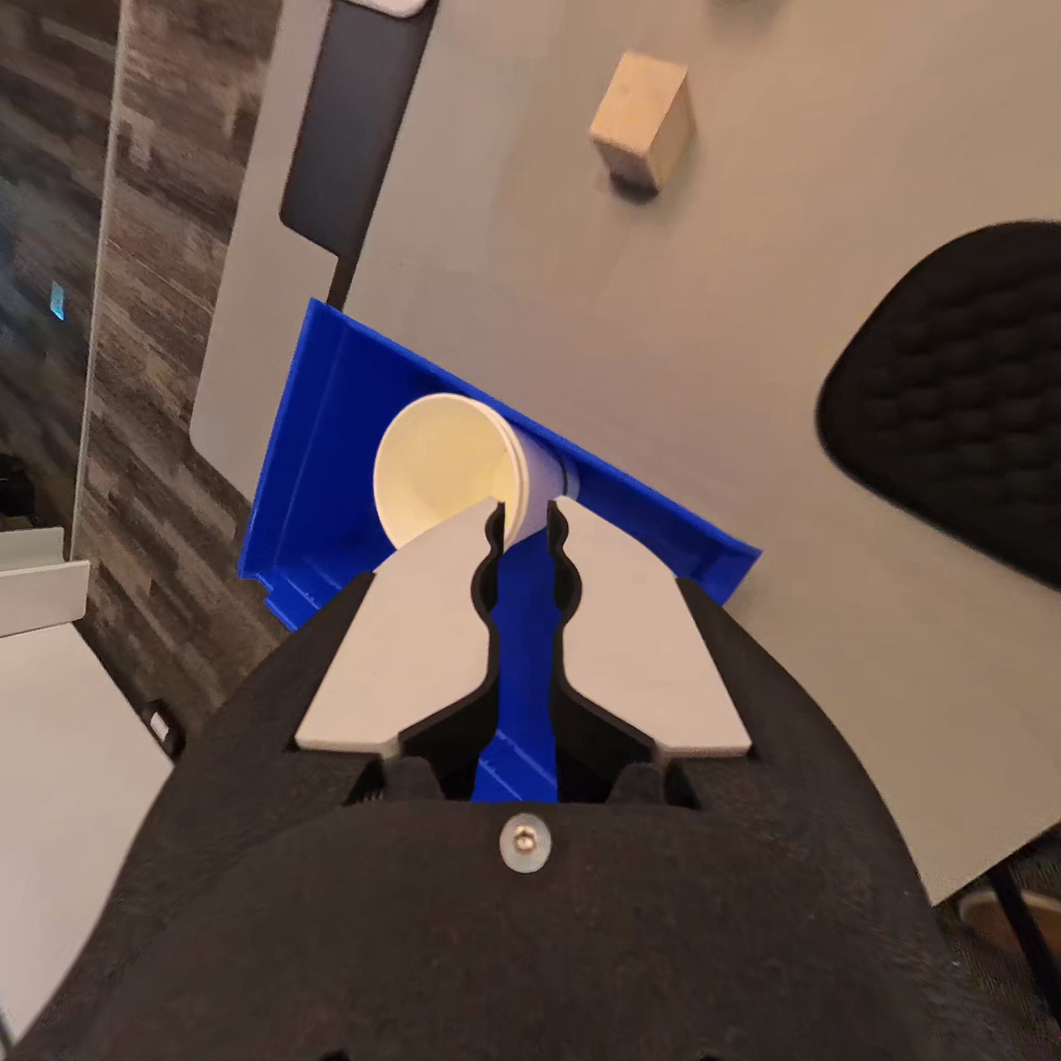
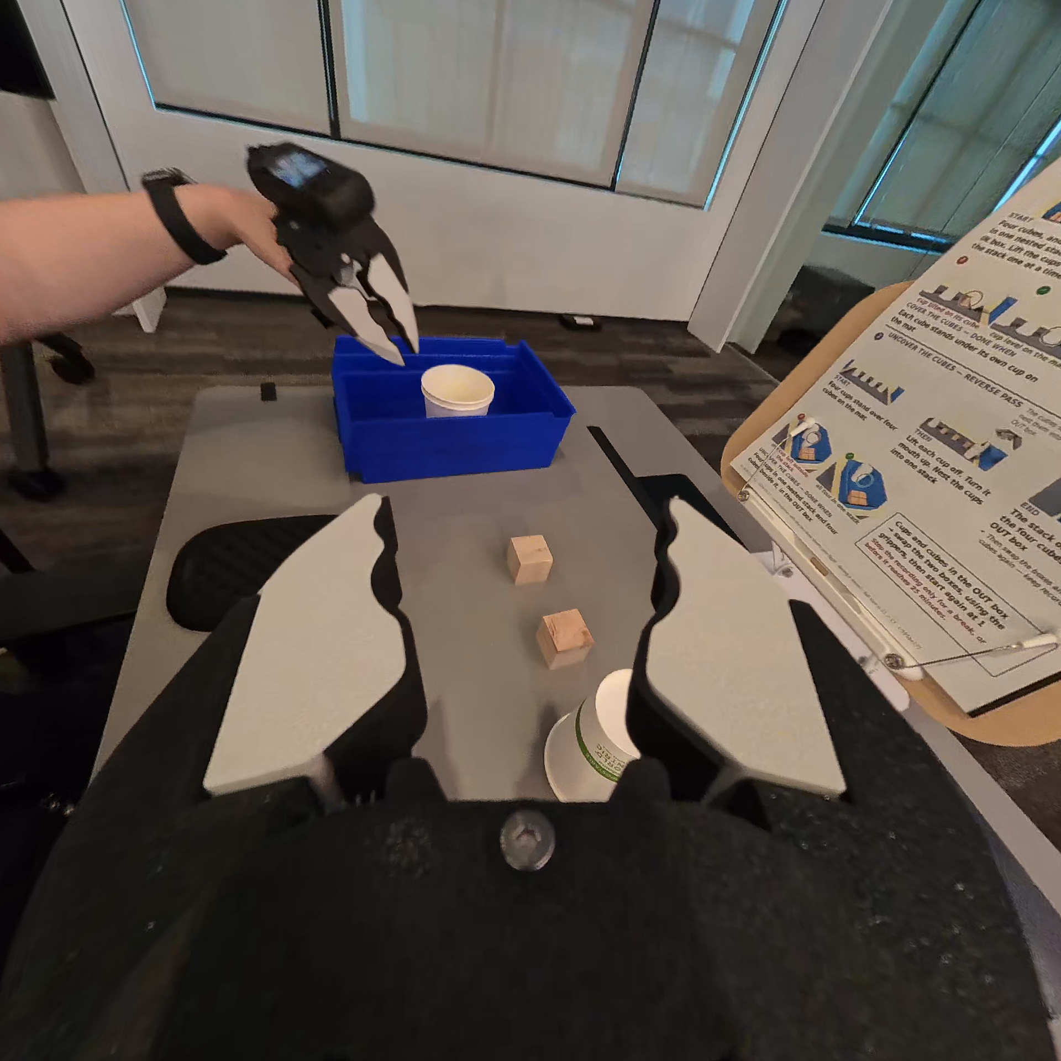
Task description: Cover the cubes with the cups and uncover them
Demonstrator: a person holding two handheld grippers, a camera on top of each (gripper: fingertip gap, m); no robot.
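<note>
A stack of white paper cups (image 1: 436, 465) stands mouth up in a blue bin (image 1: 321, 459) at the table's far end. My left gripper (image 1: 526, 504) hovers just above the stack's rim, its jaws a narrow gap apart and holding nothing. The right wrist view shows it (image 2: 405, 353) up and left of the stack (image 2: 457, 390). My right gripper (image 2: 526, 505) is wide open and empty over the grey table (image 2: 471, 660). Two wooden cubes (image 2: 529, 558) (image 2: 564, 637) stand bare. An upside-down cup (image 2: 597, 740) with a green band stands beside my right finger. One cube (image 1: 640, 117) shows in the left wrist view.
A black chair back (image 2: 229, 568) sits at the table's left edge and also shows in the left wrist view (image 1: 947, 390). A printed instruction board (image 2: 918, 488) leans on a stand at the right. A person's arm (image 2: 86, 252) holds the left gripper.
</note>
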